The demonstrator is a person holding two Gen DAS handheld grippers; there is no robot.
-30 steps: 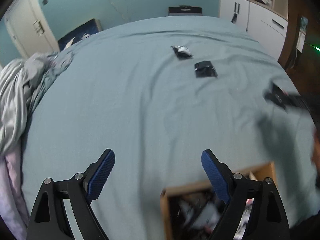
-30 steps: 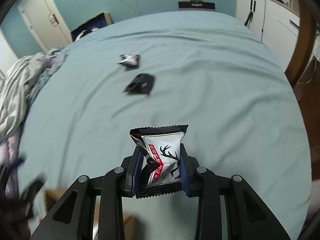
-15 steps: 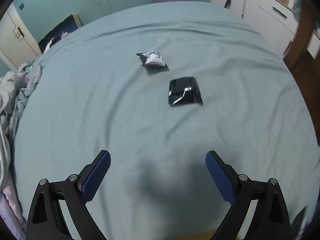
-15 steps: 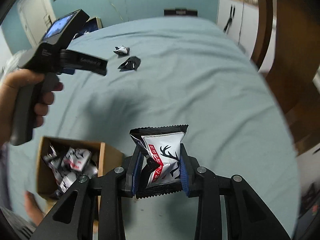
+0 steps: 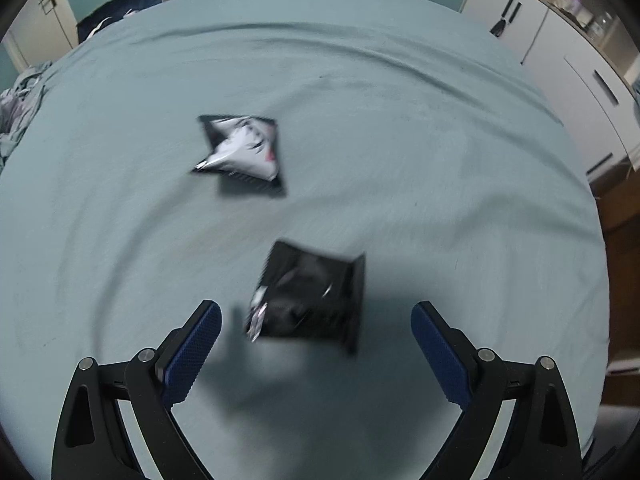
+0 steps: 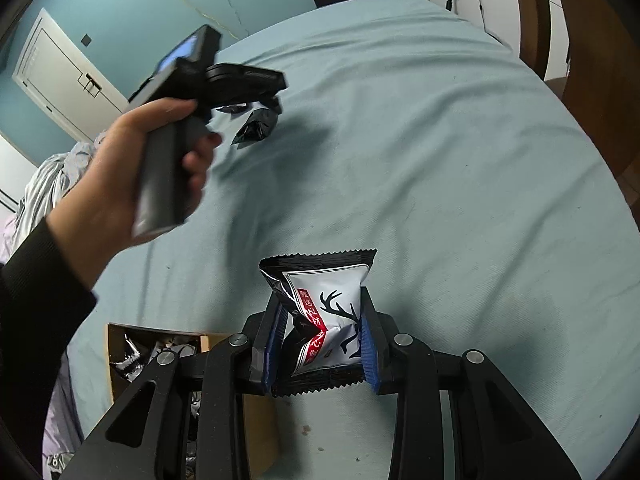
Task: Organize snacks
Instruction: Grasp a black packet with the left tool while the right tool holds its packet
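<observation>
Snacks are lying loose on a teal bed point(image 5: 400, 128) in the left wrist view. A dark snack packet point(image 5: 310, 296) is resting toward the near edge of the bed, blurred, just ahead of the left gripper point(image 5: 316, 320) and roughly between the lines of its two blue pads point(image 5: 192, 344). The jaws are standing spread wide, having just been opening further, and neither pad is touching the packet. A white-faced snack packet point(image 5: 244, 148) is lying farther up the bed, apart from the dark one and nearer the middle. White cabinets point(image 5: 560, 40) are standing past the right edge of the bed, and crumpled bedding point(image 5: 20, 92) is bunching at the left edge.

In the right wrist view, the right gripper point(image 6: 322, 344) is clenching a white snack packet with a black antler design and a red label point(image 6: 324, 320); both blue pads are pressing into its sides and the packet is standing upright above the bed. A cardboard box point(image 6: 116, 360) is sitting at the near left corner of the bed, below and left of the gripper, with several similar packets inside. Higher on the left, a person's left hand point(image 6: 120, 176), in a dark sleeve point(image 6: 36, 300), is gripping the handle of the left gripper, which is reaching over the far part of the bed. A dark packet is lying just beneath its front end. A white door point(image 6: 60, 76) is showing in the blue wall behind.
</observation>
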